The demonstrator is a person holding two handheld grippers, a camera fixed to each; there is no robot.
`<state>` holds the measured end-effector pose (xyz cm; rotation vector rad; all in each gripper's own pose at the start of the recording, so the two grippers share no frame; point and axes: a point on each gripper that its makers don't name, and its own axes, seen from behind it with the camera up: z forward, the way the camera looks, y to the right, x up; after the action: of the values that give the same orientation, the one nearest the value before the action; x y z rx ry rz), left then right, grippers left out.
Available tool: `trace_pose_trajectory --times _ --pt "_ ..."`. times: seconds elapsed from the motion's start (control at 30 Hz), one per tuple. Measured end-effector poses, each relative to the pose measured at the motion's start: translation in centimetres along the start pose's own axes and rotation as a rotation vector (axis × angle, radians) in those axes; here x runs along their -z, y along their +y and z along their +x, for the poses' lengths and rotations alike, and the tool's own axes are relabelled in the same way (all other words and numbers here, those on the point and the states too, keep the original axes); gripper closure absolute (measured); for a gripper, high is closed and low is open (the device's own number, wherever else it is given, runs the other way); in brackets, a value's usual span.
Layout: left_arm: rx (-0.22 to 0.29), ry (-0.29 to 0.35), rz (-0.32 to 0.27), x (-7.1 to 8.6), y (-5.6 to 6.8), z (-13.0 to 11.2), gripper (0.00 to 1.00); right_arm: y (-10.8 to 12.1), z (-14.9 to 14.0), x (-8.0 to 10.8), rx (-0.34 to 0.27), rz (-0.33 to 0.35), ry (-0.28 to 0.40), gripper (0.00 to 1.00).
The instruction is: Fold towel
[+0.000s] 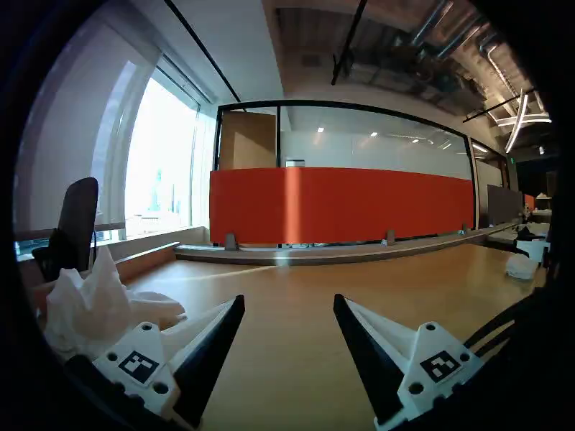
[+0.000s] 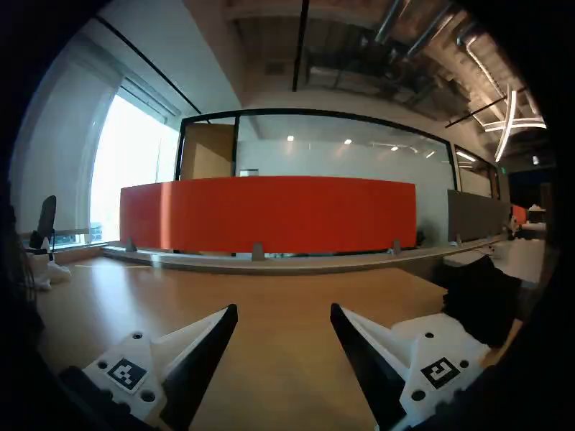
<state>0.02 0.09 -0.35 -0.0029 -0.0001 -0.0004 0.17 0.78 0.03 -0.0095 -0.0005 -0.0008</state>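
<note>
Surface: pale wooden desk (image 1: pixel 302 280), smooth with a soft sheen, wide and flat under both grippers.
Room: open office, with a long orange partition (image 1: pixel 338 205) along the desk's far edge, a glass wall (image 1: pixel 374 144) behind it, a bright window (image 1: pixel 162 158) to the left, bare pipes (image 1: pixel 445 29) on the ceiling and a dark chair (image 1: pixel 75 223) by the window.
Towel: white towel (image 1: pixel 93 302), crumpled into a peaked heap of soft folds, on the desk at the left edge of the left gripper view.
Towel to fingers: it lies just outside the finger on that view's left and partly behind it, not between the two. Contact cannot be told.
Left gripper (image 1: pixel 288 297): white bodies with square markers and black pointed tips, spread wide, holding nothing, with bare wood in the gap.
Right gripper (image 2: pixel 283 307): same build, also spread wide and holding nothing, over bare wood. A dark lumpy shape (image 2: pixel 481 302) sits beyond the finger on its view's right.
</note>
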Motion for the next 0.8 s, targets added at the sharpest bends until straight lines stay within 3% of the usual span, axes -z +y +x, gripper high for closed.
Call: trace_pose_trajectory --times 0.8 --pt "0.001 0.0 0.0 -0.01 -0.02 -0.08 0.08 0.05 -0.05 -0.02 0.0 0.0 0.0 0.0"
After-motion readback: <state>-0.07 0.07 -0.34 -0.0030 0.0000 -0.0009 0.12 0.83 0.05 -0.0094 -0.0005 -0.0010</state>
